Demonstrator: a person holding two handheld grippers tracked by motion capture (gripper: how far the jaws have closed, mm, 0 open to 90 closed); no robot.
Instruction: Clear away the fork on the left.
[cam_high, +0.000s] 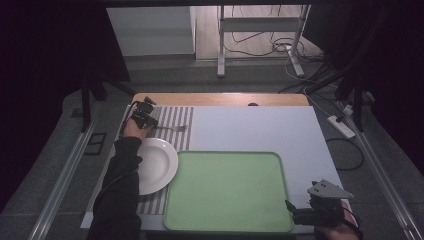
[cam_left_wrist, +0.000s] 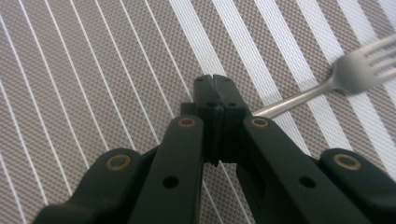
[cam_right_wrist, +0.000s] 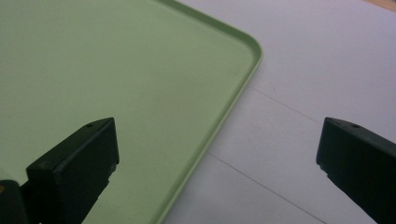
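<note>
The left gripper (cam_left_wrist: 215, 88) is seen closed right up over the striped placemat (cam_left_wrist: 93, 93), jaws pinched together on the handle end of the fork (cam_left_wrist: 327, 84), which sticks out to one side of the jaws and lies flat on the mat. From the high view, the fork (cam_high: 175, 129) is found at the far left of the table, just beyond the white plate (cam_high: 157, 165), with the gripper (cam_high: 145, 117) at its handle end. The right gripper (cam_high: 300, 212) is parked near the front right corner of the green tray (cam_high: 225, 190), jaws spread wide, nothing held between them; the tray rim (cam_right_wrist: 233, 102) is seen between them.
</note>
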